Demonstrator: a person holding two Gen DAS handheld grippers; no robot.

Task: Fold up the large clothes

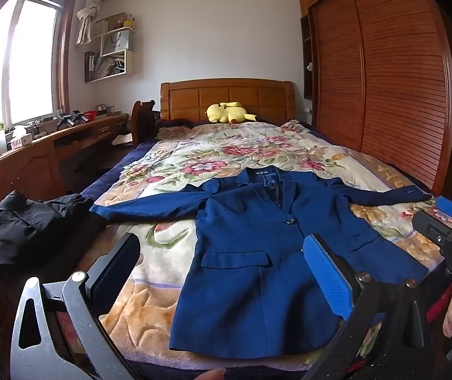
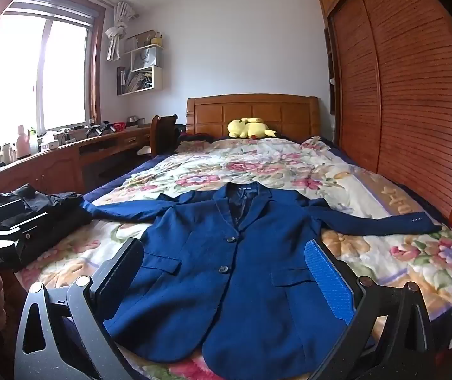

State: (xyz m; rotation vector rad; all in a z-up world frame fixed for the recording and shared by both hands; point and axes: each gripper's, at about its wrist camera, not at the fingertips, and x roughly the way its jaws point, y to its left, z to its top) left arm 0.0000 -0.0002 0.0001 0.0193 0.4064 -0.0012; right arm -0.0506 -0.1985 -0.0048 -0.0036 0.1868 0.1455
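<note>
One blue blazer lies flat, both sleeves outspread, on the floral blanket, while the left gripper and right gripper both gape wide, empty.

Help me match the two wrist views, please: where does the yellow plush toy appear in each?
Left wrist view: the yellow plush toy lies at the far end of the bed, just above picture centre, against the wooden headboard.
Right wrist view: the yellow plush toy is again at the far end, slightly right of centre, below the headboard.
Shared landmark: the blue blazer spread flat on the floral blanket, nearer the cameras.
</note>
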